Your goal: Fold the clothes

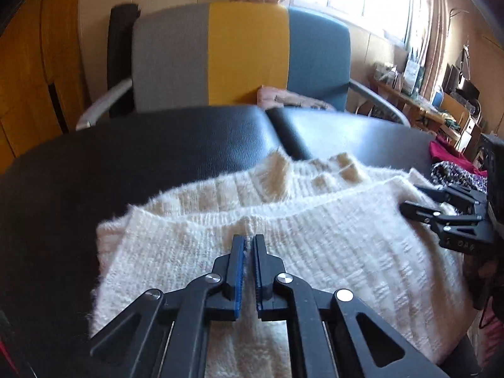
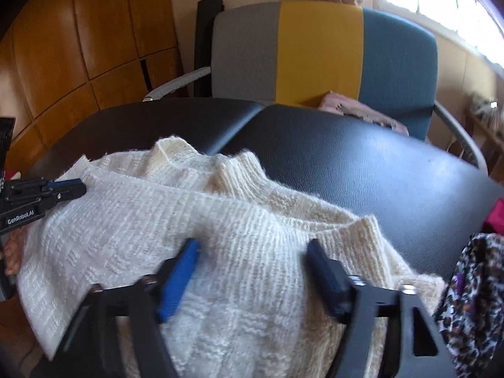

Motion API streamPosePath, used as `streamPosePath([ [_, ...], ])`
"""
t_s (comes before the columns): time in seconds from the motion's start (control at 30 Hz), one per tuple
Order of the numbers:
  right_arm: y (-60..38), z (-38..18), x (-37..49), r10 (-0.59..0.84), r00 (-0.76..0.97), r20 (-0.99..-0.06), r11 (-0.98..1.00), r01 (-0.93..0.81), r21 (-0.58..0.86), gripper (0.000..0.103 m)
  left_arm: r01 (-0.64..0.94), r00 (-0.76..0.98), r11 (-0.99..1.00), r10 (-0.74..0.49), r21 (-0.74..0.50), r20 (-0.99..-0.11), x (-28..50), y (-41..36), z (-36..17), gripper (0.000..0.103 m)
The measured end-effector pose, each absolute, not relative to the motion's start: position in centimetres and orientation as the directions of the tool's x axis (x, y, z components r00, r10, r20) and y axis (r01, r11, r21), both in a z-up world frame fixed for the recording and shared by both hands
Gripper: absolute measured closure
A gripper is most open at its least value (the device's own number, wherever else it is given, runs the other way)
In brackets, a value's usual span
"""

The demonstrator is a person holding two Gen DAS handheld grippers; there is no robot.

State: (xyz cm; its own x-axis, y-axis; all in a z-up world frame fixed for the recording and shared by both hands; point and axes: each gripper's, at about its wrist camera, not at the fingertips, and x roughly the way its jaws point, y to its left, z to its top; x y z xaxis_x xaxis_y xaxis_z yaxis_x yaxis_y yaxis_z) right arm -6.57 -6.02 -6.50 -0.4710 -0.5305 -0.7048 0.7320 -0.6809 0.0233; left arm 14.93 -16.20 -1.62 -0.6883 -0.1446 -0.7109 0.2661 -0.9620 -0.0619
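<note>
Your colour list: sweater, cream-white, ribbed knit with woven block texture; bench, black with a leather-like grain; your left claw and right claw, black frames, blue pads; chair, back in grey, mustard-yellow and teal vertical bands; garment at your right, leopard print in brown, black and white; cloth beyond it, crimson.

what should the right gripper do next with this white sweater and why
Probably close the right gripper on the ribbed fold of the white sweater between its open fingers. The left gripper looks shut, seemingly pinching the same edge, so a second grip would let both carry the fold over.
</note>
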Motion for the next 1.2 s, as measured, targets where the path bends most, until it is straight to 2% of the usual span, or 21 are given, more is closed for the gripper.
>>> streamPosePath([
  [0.03,-6.2,-6.3,-6.2,-0.528,-0.481,-0.700,-0.675,0.738,0.003,0.064,0.267,-0.702,-0.962,-0.151,-0.062,-0.696,14.9,-16.1,-1.1,0.099],
  [0.1,-6.5,-5.9,-5.4,-0.523,-0.498,-0.691,-0.663,0.748,-0.038,0.081,0.271,-0.725,-0.961,-0.161,-0.062,-0.670,14.8,-15.9,-0.3,0.099],
  [0.2,-6.3,-5.3,-5.3,-0.523,-0.512,-0.681,-0.667,0.743,-0.047,0.092,0.282,-0.747,-0.957,-0.173,-0.070,-0.642,14.8,-16.3,0.8,0.099],
  [0.4,-6.0,-5.2,-6.5,-0.507,-0.530,-0.680,-0.702,0.712,-0.032,0.094,0.325,-0.690,-0.941,-0.164,-0.099,-0.705,12.2,-18.0,-2.2,0.098],
  [0.43,-5.9,-5.5,-6.8,-0.497,-0.532,-0.685,-0.716,0.698,-0.024,0.092,0.338,-0.668,-0.935,-0.156,-0.109,-0.727,11.7,-18.5,-3.4,0.098],
  [0.47,-5.7,-6.0,-7.3,-0.484,-0.536,-0.692,-0.732,0.681,-0.014,0.081,0.343,-0.663,-0.932,-0.153,-0.115,-0.733,11.7,-18.6,-3.8,0.097],
  [0.5,-5.6,-6.4,-7.7,-0.472,-0.539,-0.698,-0.749,0.663,-0.005,0.065,0.344,-0.665,-0.931,-0.153,-0.118,-0.731,12.0,-18.5,-3.9,0.096],
  [0.53,-5.3,-6.7,-8.1,-0.460,-0.543,-0.703,-0.767,0.642,0.006,0.056,0.346,-0.667,-0.930,-0.152,-0.122,-0.729,12.4,-18.5,-4.0,0.096],
  [0.57,-5.0,-6.8,-8.5,-0.448,-0.548,-0.707,-0.785,0.620,0.017,0.041,0.348,-0.669,-0.929,-0.152,-0.126,-0.728,12.7,-18.4,-4.1,0.096],
  [0.6,-4.6,-7.0,-9.0,-0.445,-0.542,-0.713,-0.797,0.603,0.039,0.031,0.349,-0.671,-0.928,-0.151,-0.130,-0.726,13.0,-18.3,-4.2,0.096],
  [0.63,-4.2,-7.2,-9.5,-0.456,-0.525,-0.719,-0.801,0.594,0.074,0.027,0.351,-0.673,-0.927,-0.150,-0.133,-0.724,13.3,-18.3,-4.3,0.096],
  [0.73,-3.4,-7.6,-10.5,-0.498,-0.482,-0.721,-0.796,0.584,0.159,0.023,0.355,-0.679,-0.924,-0.149,-0.144,-0.719,14.2,-18.1,-4.5,0.096],
  [1.13,-2.0,-7.6,-7.3,-0.563,-0.433,-0.704,-0.737,0.648,0.191,0.019,0.397,-0.685,-0.905,-0.181,-0.153,-0.705,18.1,-16.9,-4.8,0.095],
  [1.2,-2.2,-7.5,-7.2,-0.554,-0.434,-0.710,-0.737,0.653,0.176,0.017,0.422,-0.671,-0.893,-0.191,-0.157,-0.717,18.1,-17.1,-3.9,0.090],
])
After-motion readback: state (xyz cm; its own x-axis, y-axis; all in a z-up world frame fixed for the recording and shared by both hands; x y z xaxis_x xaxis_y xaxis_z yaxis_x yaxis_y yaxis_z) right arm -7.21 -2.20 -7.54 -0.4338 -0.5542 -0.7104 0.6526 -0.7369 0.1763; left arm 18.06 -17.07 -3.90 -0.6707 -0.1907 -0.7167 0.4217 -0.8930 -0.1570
